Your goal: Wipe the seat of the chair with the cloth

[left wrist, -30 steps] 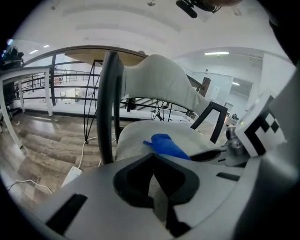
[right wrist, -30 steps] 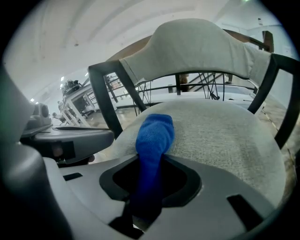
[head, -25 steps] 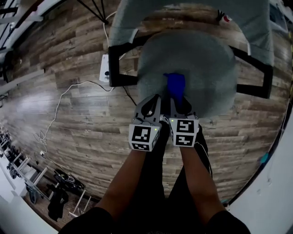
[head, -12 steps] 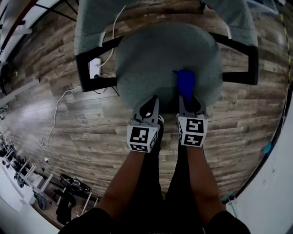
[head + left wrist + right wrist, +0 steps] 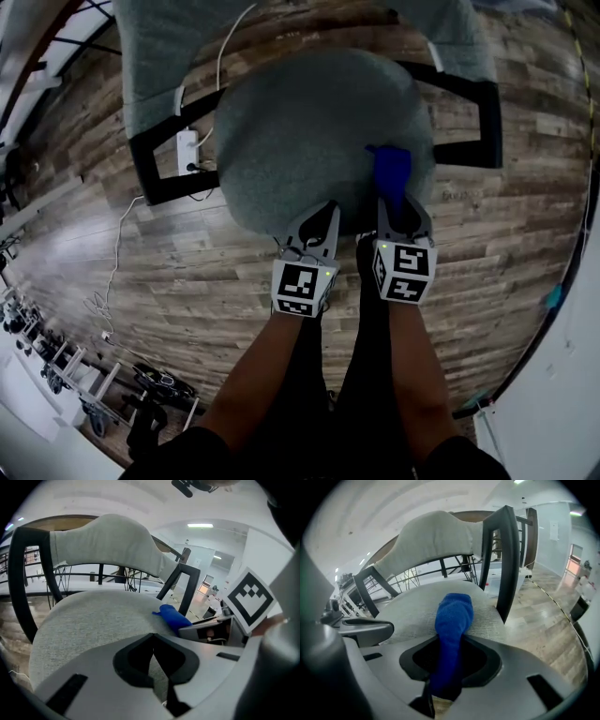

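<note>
One blue cloth (image 5: 391, 170) on one chair (image 5: 155, 56).
Of our two grippers, the right gripper (image 5: 400, 204) has its fingers clamped on the cloth, which lies on the seat (image 5: 300, 131) (grey fabric) near its front edge; the left gripper (image 5: 320, 212) has its fingers together, holding nothing.

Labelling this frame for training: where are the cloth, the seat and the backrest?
cloth (image 5: 391, 172), head view, middle of the blue roll
seat (image 5: 300, 136), head view, bare centre of cushion
backrest (image 5: 159, 56), head view, its grey padding

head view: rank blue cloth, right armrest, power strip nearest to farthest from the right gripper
1. blue cloth, clamped in the right gripper, on the seat
2. right armrest, off to its right
3. power strip, on the floor, far left
</note>
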The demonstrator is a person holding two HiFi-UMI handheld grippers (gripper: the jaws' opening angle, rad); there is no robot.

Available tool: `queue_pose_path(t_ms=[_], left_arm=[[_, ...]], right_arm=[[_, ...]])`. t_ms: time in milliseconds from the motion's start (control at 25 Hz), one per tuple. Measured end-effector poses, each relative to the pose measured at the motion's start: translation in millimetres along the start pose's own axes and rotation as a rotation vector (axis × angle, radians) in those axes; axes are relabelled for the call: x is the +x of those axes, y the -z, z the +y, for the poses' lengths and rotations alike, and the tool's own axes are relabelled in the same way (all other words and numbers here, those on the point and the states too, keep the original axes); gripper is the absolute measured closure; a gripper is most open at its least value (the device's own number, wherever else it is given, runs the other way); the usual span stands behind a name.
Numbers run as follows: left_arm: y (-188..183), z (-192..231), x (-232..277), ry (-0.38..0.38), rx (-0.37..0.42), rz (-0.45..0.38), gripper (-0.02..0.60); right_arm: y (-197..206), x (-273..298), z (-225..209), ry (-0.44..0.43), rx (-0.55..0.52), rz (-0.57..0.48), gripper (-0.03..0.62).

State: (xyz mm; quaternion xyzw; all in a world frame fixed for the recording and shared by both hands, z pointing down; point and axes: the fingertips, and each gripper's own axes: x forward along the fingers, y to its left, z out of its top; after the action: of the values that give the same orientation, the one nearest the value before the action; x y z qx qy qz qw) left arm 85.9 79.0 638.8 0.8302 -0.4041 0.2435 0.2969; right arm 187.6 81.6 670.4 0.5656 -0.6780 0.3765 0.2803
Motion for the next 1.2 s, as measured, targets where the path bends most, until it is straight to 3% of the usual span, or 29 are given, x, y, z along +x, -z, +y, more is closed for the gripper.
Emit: queue_pose_path(t_ms=[400,600,880,1200], left_arm=[[-2,-29,11,0.044,0.03,0.015,0.58],[-3,-37,15,0.04,0.03,0.012,0.58],[-18,-38,17,0.033,0.023,-0.016,0.58],[-88,-27,-18,0.004,0.03,-0.102,0.58]], right_arm=[[4,-12,-56,0.071,0.01,0.001,0.48],[6,-14,-70,0.062,0.037,-0.004,0.48],[-7,-22,-60,0.021,-0.049,-0.067,0.48],[-59,-64,-17,-0.049,-0.124,-0.179,0.48]])
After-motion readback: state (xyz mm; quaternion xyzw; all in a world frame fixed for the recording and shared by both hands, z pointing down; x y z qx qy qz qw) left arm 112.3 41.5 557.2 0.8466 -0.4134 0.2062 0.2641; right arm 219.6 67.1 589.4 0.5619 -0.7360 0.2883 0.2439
